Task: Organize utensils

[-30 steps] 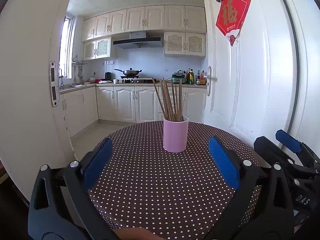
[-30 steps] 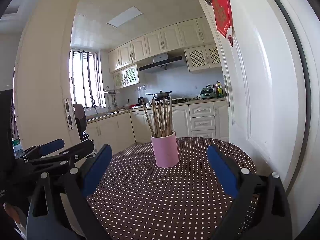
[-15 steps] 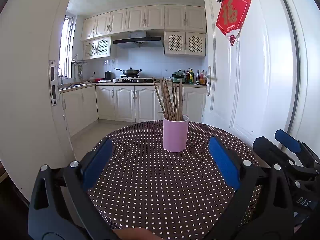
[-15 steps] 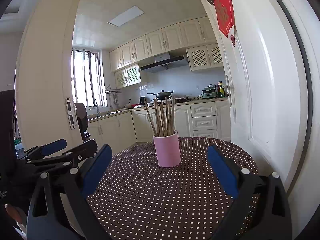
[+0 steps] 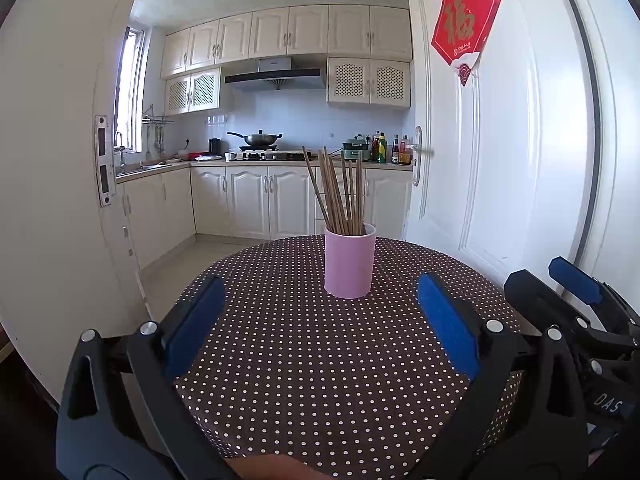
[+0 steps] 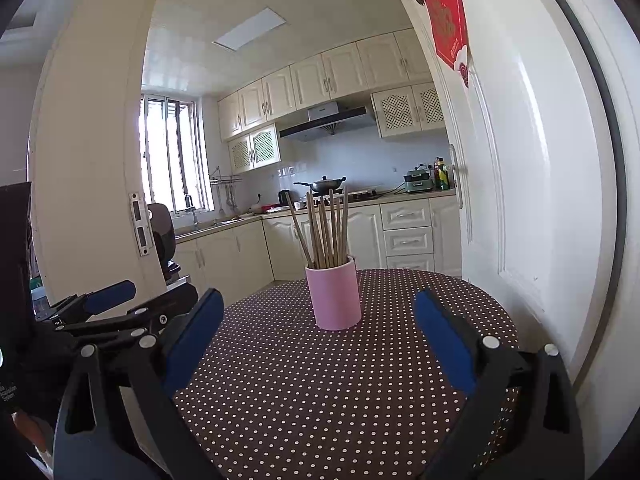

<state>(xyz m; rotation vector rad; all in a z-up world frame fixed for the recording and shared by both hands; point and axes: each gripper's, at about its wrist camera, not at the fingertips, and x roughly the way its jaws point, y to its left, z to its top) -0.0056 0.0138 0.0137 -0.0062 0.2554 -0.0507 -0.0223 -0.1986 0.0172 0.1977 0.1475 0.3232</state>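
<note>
Chopsticks (image 5: 340,196) upright in pink cup (image 5: 349,264); grippers empty.

Round table (image 5: 320,380) covered by a dark brown cloth with a regular pattern of small white dots; the cloth hangs over the table's rim. A single pink cylindrical cup (image 5: 350,264) stands upright on the cloth, towards the far side of the tabletop. A bundle of brown chopsticks (image 5: 340,196) rises from the cup, fanning slightly, one stick leaning left.
</note>
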